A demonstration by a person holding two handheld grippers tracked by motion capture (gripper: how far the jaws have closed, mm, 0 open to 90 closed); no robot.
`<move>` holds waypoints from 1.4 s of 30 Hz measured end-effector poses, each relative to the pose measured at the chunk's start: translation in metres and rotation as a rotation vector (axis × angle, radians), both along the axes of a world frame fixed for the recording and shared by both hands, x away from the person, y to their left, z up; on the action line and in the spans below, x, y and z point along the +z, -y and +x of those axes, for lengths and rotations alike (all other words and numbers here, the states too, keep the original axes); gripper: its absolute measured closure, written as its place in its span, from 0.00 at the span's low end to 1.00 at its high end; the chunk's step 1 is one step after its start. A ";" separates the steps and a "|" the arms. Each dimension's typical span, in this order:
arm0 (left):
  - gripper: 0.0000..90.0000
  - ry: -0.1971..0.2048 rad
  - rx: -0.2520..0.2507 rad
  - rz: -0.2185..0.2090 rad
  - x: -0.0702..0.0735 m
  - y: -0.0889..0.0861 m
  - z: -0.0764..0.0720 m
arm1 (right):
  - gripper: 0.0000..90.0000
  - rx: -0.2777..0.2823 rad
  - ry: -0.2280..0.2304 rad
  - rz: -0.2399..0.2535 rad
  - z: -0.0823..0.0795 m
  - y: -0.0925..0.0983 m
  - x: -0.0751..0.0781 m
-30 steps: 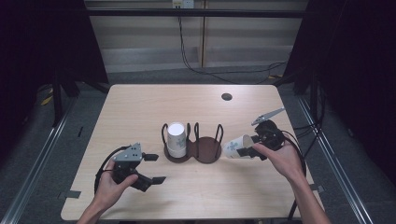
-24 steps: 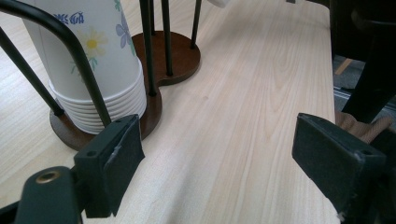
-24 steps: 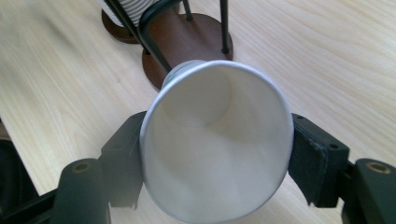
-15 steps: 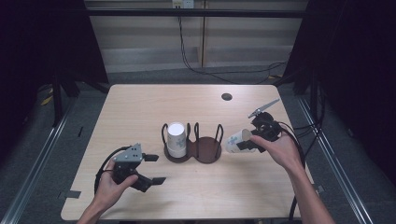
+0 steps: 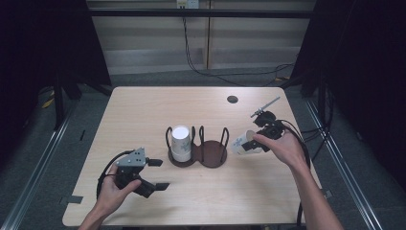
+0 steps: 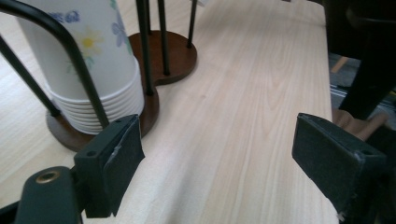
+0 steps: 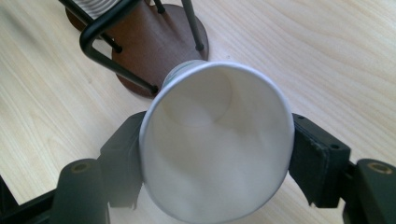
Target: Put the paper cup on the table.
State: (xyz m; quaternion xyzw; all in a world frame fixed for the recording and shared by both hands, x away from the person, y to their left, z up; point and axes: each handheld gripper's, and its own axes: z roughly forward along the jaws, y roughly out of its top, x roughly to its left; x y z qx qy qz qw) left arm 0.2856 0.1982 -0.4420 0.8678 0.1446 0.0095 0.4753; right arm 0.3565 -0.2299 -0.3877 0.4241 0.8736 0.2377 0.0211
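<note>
From above, a pale wood table is standing among dark curtains; the left gripper is resting released near the rack. Its own view is showing the stack. The right gripper is clasping a tilted cup beside the rack.

Right gripper with the paper cup shifted away from the holder, toward the right counter edge and slightly up the high view. Earlier the cup sat close by the holder's right rings; now a clear gap of bare counter lies between them. The cup stays clamped between the jaws, tilted, its mouth facing the right gripper's camera.
</note>
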 end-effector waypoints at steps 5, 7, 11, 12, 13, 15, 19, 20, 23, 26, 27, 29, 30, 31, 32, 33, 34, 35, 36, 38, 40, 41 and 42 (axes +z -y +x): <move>0.18 0.001 0.017 -0.005 0.001 -0.003 0.001 | 0.31 -0.021 -0.018 -0.040 0.006 0.002 -0.002; 0.18 -0.002 0.023 -0.006 0.000 -0.003 0.001 | 0.30 -0.020 -0.028 -0.062 0.009 0.003 -0.004; 0.18 -0.006 0.019 -0.003 -0.001 -0.003 0.002 | 0.30 -0.025 -0.051 -0.105 0.013 0.004 -0.011; 0.18 -0.007 0.020 -0.002 -0.002 -0.002 0.002 | 0.30 -0.028 -0.057 -0.122 0.014 0.004 -0.013; 0.18 -0.008 0.020 0.001 -0.002 -0.002 0.002 | 0.30 -0.034 -0.066 -0.144 0.015 0.003 -0.015; 0.18 -0.008 0.018 0.005 -0.002 -0.003 0.002 | 0.29 -0.031 -0.079 -0.156 0.016 0.003 -0.017; 0.18 -0.011 0.025 0.004 -0.003 -0.003 0.003 | 0.29 -0.032 -0.075 -0.163 0.017 0.002 -0.019; 0.18 -0.011 0.027 0.005 -0.003 -0.004 0.003 | 0.28 -0.033 -0.068 -0.173 0.017 0.002 -0.019; 0.18 -0.014 0.027 0.000 -0.003 -0.004 0.003 | 0.27 -0.040 -0.073 -0.181 0.018 0.000 -0.020; 0.18 -0.017 0.029 -0.001 -0.004 -0.005 0.003 | 0.27 -0.031 -0.075 -0.190 0.020 0.000 -0.022; 0.18 -0.017 0.029 -0.002 -0.004 -0.005 0.003 | 0.27 -0.028 -0.073 -0.186 0.021 0.000 -0.023; 0.18 -0.017 0.028 -0.004 -0.003 -0.005 0.003 | 0.27 -0.040 -0.070 -0.190 0.021 0.000 -0.023; 0.18 -0.017 0.029 -0.004 -0.003 -0.005 0.004 | 0.27 -0.043 -0.069 -0.192 0.021 0.000 -0.023; 0.18 -0.017 0.030 -0.003 -0.004 -0.005 0.004 | 0.26 -0.042 -0.072 -0.192 0.022 0.000 -0.024; 0.18 -0.016 0.030 0.000 -0.004 -0.005 0.003 | 0.26 -0.042 -0.070 -0.196 0.022 0.000 -0.024; 0.18 -0.015 0.028 0.002 -0.004 -0.005 0.003 | 0.26 -0.042 -0.066 -0.206 0.023 0.000 -0.025; 0.18 -0.014 0.028 0.004 -0.004 -0.005 0.003 | 0.26 -0.043 -0.070 -0.211 0.024 -0.001 -0.026; 0.18 -0.015 0.027 0.004 -0.004 -0.004 0.003 | 0.26 -0.040 -0.070 -0.210 0.024 -0.002 -0.027; 0.18 -0.018 0.026 0.004 -0.004 -0.004 0.003 | 0.26 -0.043 -0.075 -0.215 0.025 -0.003 -0.028; 0.18 -0.017 0.025 0.012 -0.004 -0.004 0.004 | 0.26 -0.041 -0.066 -0.216 0.026 -0.005 -0.029; 0.18 -0.018 0.024 0.010 -0.004 -0.004 0.003 | 0.25 -0.047 -0.051 -0.220 0.026 -0.008 -0.030; 0.18 -0.017 0.025 0.009 -0.004 -0.004 0.003 | 0.25 -0.055 -0.050 -0.219 0.027 -0.009 -0.030; 0.18 -0.019 0.029 0.002 -0.004 -0.004 0.003 | 0.24 -0.056 -0.044 -0.216 0.027 -0.009 -0.031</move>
